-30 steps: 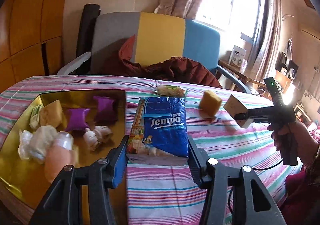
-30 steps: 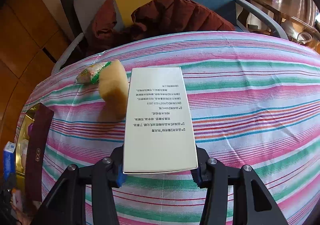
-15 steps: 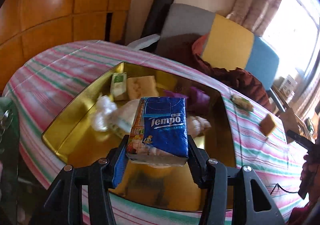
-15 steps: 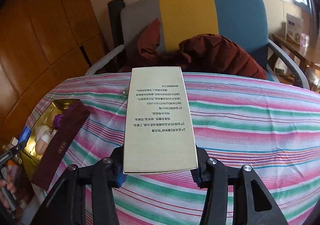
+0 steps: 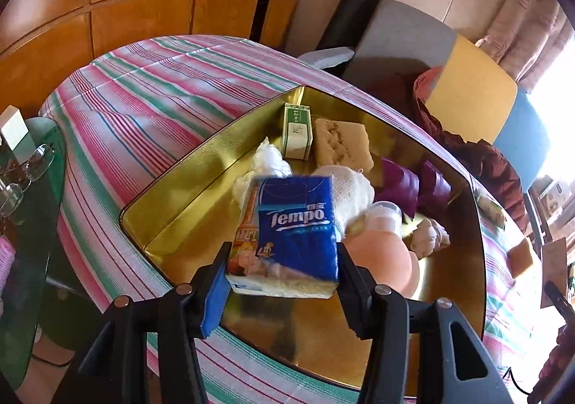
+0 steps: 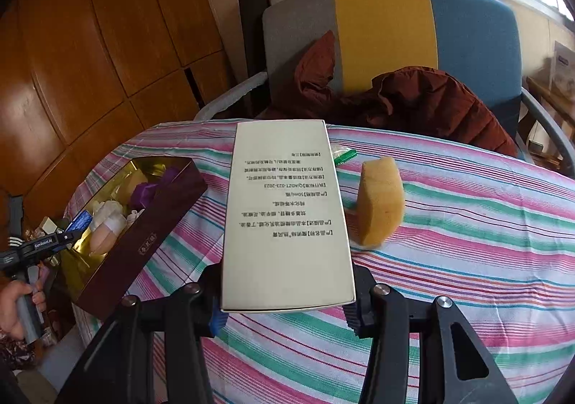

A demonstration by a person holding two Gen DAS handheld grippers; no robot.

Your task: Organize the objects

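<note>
My left gripper (image 5: 284, 282) is shut on a blue Tempo tissue pack (image 5: 291, 235), held over the gold-lined box (image 5: 179, 210). Inside that box lie a green-and-white carton (image 5: 296, 131), a yellow sponge (image 5: 343, 145), white wrapped bundles (image 5: 352, 188), purple wrappers (image 5: 399, 185) and a peach bottle (image 5: 381, 256). My right gripper (image 6: 285, 300) is shut on a cream printed box (image 6: 284, 213), above the striped tablecloth (image 6: 467, 260). A yellow sponge (image 6: 379, 203) and a green-white packet (image 6: 343, 154) lie on the cloth beyond it. The dark red box (image 6: 140, 246) sits at the left with the left gripper (image 6: 70, 230) at its near end.
A grey, yellow and blue chair (image 6: 384, 30) with a rust-red jacket (image 6: 424, 98) stands behind the table. Wooden wall panels (image 6: 90, 45) fill the left. A glass side table with spectacles (image 5: 36, 163) is at the left edge. A person's hand (image 6: 18, 303) grips the left handle.
My left gripper swung left from the bare cloth to over the gold box, still holding the tissue pack. My right gripper turned left with the cream box, bringing the dark red box into view.
</note>
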